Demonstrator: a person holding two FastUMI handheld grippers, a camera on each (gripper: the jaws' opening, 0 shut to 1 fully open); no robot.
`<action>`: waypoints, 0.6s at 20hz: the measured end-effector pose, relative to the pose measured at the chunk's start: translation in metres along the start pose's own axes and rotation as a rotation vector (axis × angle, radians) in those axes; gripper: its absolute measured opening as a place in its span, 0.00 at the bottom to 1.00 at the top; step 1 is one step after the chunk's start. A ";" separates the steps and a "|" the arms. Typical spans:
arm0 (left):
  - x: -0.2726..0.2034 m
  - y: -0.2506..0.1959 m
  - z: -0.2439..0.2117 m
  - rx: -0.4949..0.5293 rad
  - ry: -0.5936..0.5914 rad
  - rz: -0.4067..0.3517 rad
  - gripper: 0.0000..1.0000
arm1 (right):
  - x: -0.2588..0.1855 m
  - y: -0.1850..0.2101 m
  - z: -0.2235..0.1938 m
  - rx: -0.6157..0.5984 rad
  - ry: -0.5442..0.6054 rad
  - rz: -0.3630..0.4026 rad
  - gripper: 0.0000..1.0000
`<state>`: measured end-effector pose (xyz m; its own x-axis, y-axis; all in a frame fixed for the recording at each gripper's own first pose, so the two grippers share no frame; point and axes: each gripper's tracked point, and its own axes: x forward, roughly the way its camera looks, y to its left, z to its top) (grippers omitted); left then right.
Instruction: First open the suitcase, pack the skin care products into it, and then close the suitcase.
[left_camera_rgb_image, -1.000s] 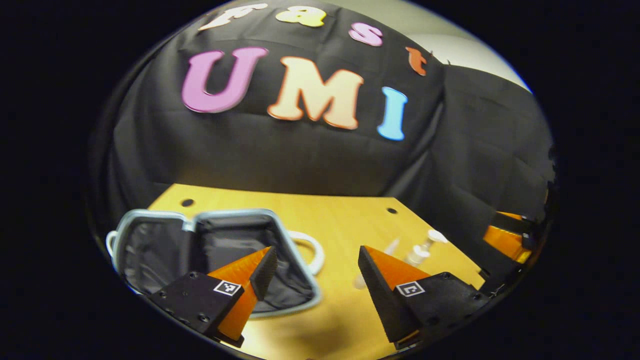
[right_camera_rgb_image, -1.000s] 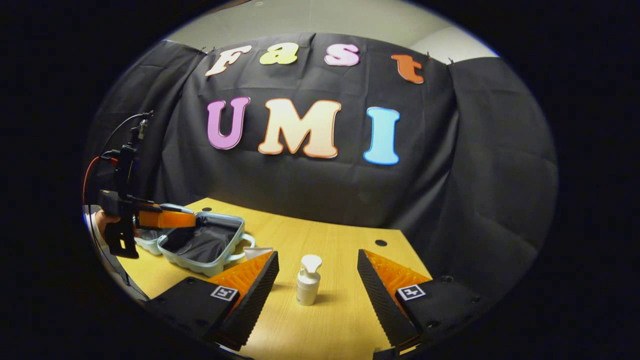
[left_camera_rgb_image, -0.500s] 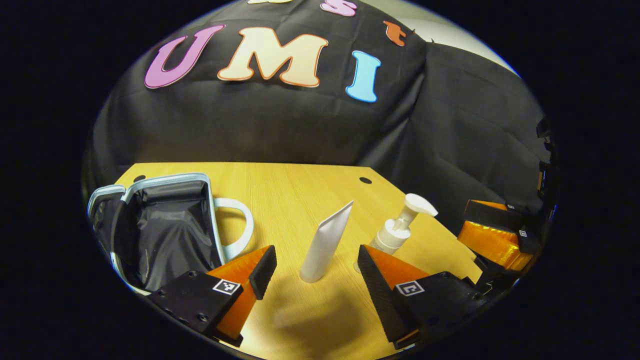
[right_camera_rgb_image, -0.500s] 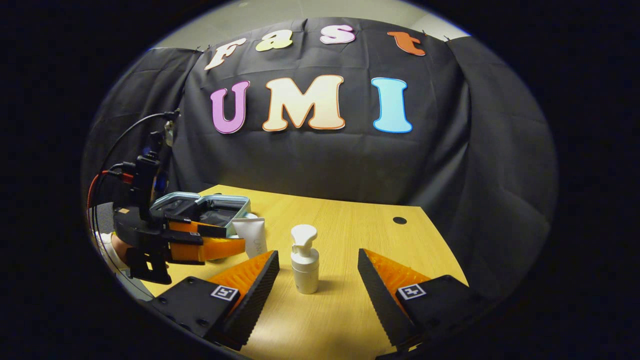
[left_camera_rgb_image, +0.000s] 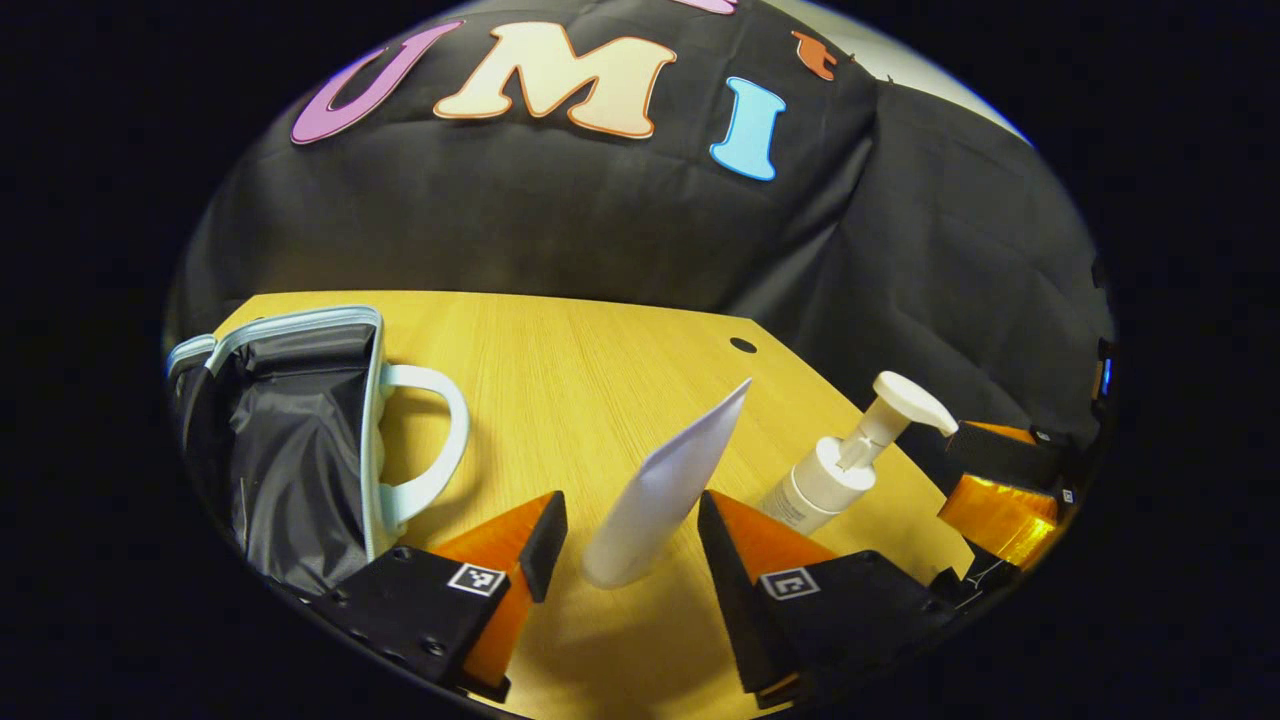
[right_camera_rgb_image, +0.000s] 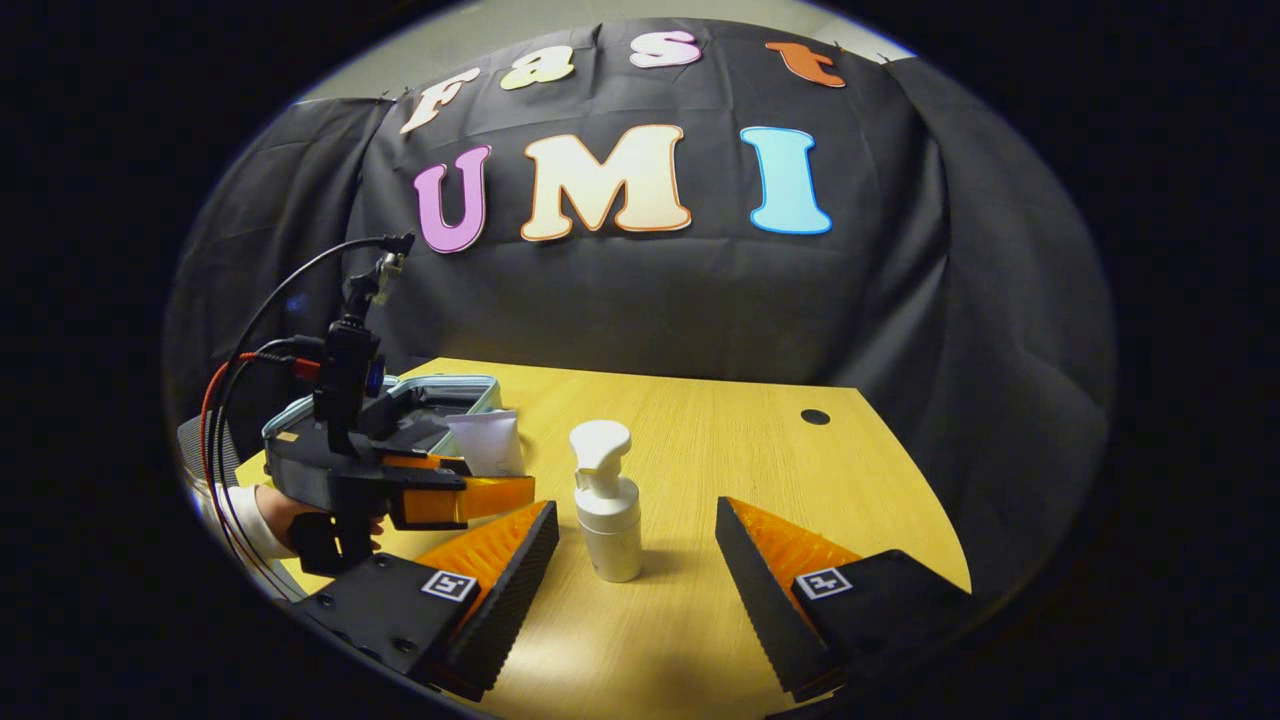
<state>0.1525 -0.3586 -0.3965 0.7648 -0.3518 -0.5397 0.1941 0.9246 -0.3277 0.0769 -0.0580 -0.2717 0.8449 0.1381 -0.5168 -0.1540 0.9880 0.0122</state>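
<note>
My left gripper had its jaws parted around the white tube, which stood tilted on the table between the fingers; I couldn't tell whether either finger touched it. My right gripper stood wide open, the pump bottle upright between its fingers, untouched. The suitcase lay open to the left. Half a second earlier the left jaws were wider and farther from the tube.
</note>
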 end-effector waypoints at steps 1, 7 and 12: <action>0.002 -0.001 0.000 -0.003 0.001 -0.003 0.79 | 0.005 0.001 -0.003 0.003 0.007 0.005 1.00; 0.010 -0.014 -0.003 -0.026 0.005 -0.062 0.38 | 0.031 0.006 -0.016 0.023 0.052 0.028 1.00; 0.007 -0.014 0.001 -0.018 0.002 -0.059 0.29 | 0.051 0.013 -0.033 0.043 0.116 0.061 1.00</action>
<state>0.1555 -0.3740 -0.3946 0.7510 -0.4061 -0.5207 0.2278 0.8994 -0.3730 0.1014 -0.0407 -0.3264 0.7693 0.1910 -0.6096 -0.1784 0.9805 0.0821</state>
